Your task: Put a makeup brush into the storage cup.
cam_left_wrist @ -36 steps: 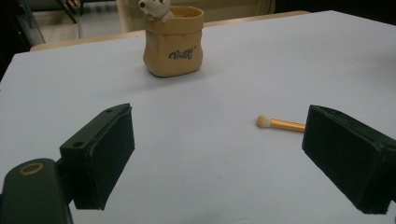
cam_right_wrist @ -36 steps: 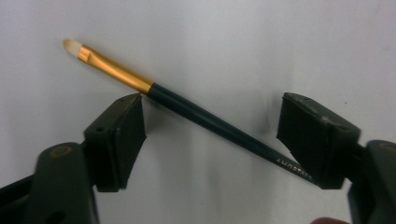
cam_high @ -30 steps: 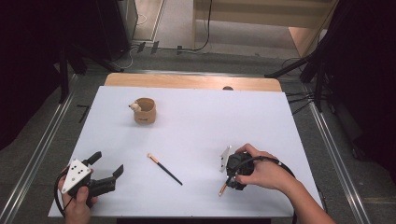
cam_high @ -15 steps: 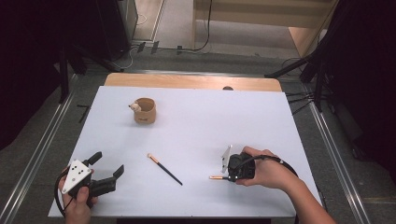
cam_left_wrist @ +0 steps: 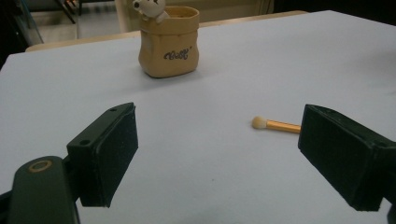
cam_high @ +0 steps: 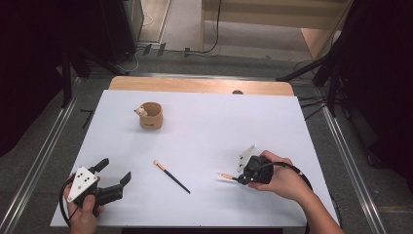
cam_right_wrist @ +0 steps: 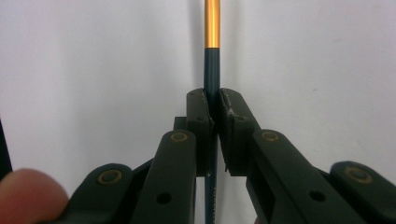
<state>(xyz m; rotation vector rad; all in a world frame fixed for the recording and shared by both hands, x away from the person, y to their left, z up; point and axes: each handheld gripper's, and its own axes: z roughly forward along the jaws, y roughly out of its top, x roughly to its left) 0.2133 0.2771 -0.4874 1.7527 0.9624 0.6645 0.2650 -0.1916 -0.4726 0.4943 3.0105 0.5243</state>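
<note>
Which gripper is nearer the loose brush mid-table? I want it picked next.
Left. The left gripper sits just left of the loose brush; the right gripper is farther right.

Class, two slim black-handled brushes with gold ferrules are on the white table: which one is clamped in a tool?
The black-handled brush at the right, clamped between the shut jaws of the right tool. The other black-handled brush lies free mid-table, ahead of the open left tool.

A lab or recording studio is showing here: black curtains [cam_high: 44, 63] are hanging along both sides, metal rails [cam_high: 39, 161] are running beside the white counter [cam_high: 214, 122], and cables [cam_high: 214, 29] are trailing across the grey floor [cam_high: 180, 63] beyond its far edge
</note>
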